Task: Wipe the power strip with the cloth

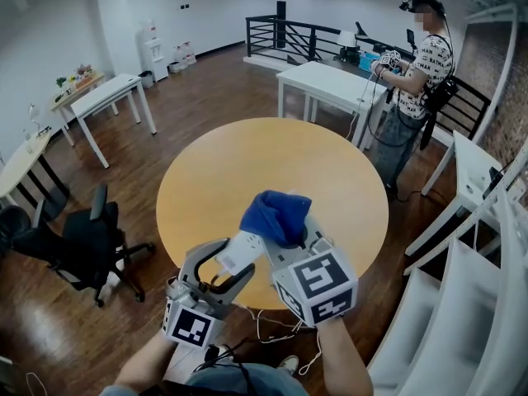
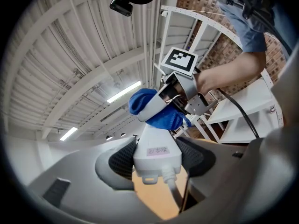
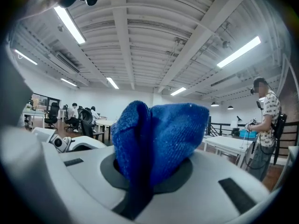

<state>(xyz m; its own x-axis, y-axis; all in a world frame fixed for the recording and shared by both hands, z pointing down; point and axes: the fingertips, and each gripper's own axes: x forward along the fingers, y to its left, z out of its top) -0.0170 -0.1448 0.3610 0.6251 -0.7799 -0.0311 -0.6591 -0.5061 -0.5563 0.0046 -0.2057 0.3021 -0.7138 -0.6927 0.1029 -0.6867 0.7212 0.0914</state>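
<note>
On the left, the left gripper clamps the white power strip at its cord end, over the round table's near edge. Rightward, the right gripper pinches the blue cloth, bunched over the strip's far end.

A round wooden table is standing on the dark wood floor, with a black office chair sitting off its left side. Beyond it, a person in a patterned shirt is standing at a white table near a black railing. Another white table is standing at the far left, and white shelving is rising at the right.
</note>
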